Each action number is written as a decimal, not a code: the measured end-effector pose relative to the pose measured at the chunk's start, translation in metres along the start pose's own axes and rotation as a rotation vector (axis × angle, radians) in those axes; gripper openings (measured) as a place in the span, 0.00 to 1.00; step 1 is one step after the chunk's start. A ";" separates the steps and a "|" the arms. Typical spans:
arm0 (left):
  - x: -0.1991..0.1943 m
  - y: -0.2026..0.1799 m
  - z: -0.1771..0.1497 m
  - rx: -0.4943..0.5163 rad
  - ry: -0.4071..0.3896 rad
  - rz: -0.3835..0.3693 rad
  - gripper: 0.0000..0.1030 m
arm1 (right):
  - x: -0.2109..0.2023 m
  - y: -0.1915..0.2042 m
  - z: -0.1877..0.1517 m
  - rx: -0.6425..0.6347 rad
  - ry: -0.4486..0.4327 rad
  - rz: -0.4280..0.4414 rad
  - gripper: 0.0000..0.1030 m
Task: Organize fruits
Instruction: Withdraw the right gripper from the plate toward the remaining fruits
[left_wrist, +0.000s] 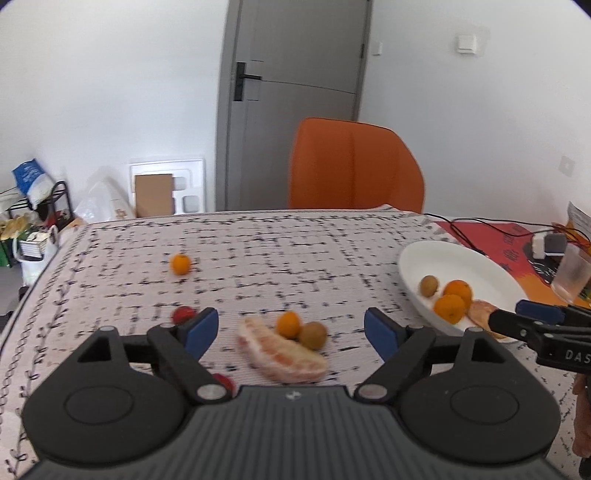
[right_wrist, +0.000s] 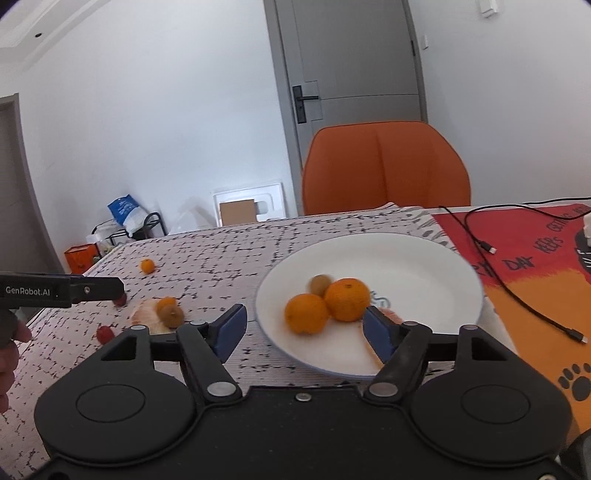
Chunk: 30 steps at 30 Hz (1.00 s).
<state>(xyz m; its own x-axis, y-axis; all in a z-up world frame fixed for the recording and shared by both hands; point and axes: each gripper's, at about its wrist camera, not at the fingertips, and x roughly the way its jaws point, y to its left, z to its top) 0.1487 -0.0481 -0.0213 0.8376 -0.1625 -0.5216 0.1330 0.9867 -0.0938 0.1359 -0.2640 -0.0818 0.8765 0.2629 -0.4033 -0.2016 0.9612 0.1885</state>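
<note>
Left claw (left_wrist: 291, 332), jaws spread and empty: just ahead between its blue pads lies a peeled pale-pink pomelo wedge (left_wrist: 282, 350), with a small orange citrus fruit (left_wrist: 288, 324) and a brown round kiwi-like fruit (left_wrist: 313, 335) touching its far edge. A red cherry tomato (left_wrist: 183, 314) sits beyond the left pad; a lone small orange fruit (left_wrist: 180, 263) lies farther off.

Right claw (right_wrist: 304, 330), jaws likewise released and empty, over the near rim of the white round ceramic plate (right_wrist: 424, 266), which holds two oranges (right_wrist: 306, 314) and a brown fruit (right_wrist: 320, 283) ahead. Beyond stands an orange upholstered chair (right_wrist: 386, 168).
</note>
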 end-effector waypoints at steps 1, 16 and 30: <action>-0.001 0.004 0.000 -0.006 -0.001 0.008 0.82 | 0.001 0.002 0.000 -0.001 0.003 0.005 0.70; -0.014 0.050 -0.011 -0.066 -0.012 0.074 0.83 | 0.014 0.044 0.001 -0.061 0.026 0.089 0.72; -0.015 0.068 -0.024 -0.098 0.002 0.055 0.83 | 0.035 0.074 0.002 -0.108 0.059 0.152 0.72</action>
<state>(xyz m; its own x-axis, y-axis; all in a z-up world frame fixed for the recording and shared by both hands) 0.1319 0.0215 -0.0403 0.8414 -0.1080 -0.5295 0.0343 0.9885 -0.1470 0.1520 -0.1837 -0.0800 0.8061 0.4068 -0.4297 -0.3778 0.9127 0.1553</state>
